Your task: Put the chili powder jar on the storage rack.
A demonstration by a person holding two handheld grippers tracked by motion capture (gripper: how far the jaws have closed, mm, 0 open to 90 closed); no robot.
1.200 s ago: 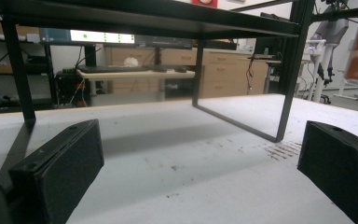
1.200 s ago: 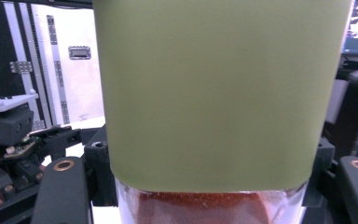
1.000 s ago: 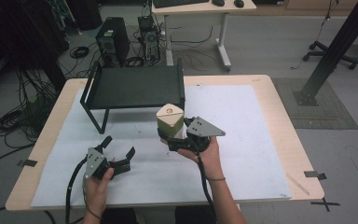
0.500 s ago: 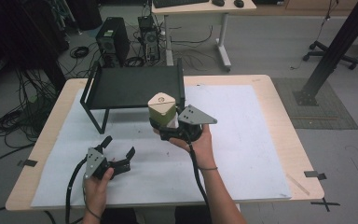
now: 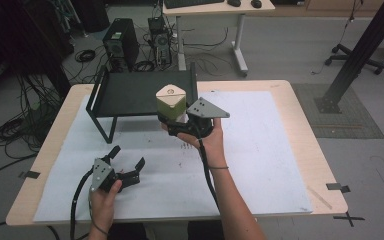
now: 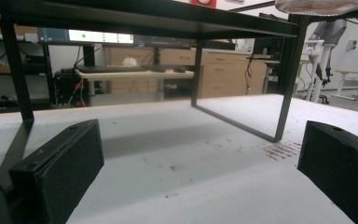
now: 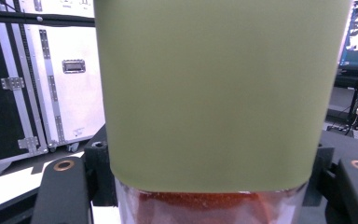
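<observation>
A person sits at a table (image 5: 280,100) covered with white paper, holding a two-jaw gripper in each hand.

The right gripper (image 5: 177,122), near the table's centre, has its jaws closed tight on the lower part of a jar (image 5: 171,102). The jar has an olive-green upper body and a pale lid, and stands upright, lifted above the paper. In the right gripper view the jar (image 7: 214,93) sits squarely between the two black jaws, with its clear base showing reddish-orange contents at the bottom edge.

A black metal shelf rack (image 5: 140,92) stands on the table at about eleven o'clock from the jar. The jar hovers just in front of the rack's right front corner.

The left gripper (image 5: 127,165) lies low at about seven o'clock from the jar, well apart from it. Its jaws are spread wide and hold nothing. In the left gripper view they frame bare paper, with the rack's legs (image 6: 289,79) beyond them.
</observation>
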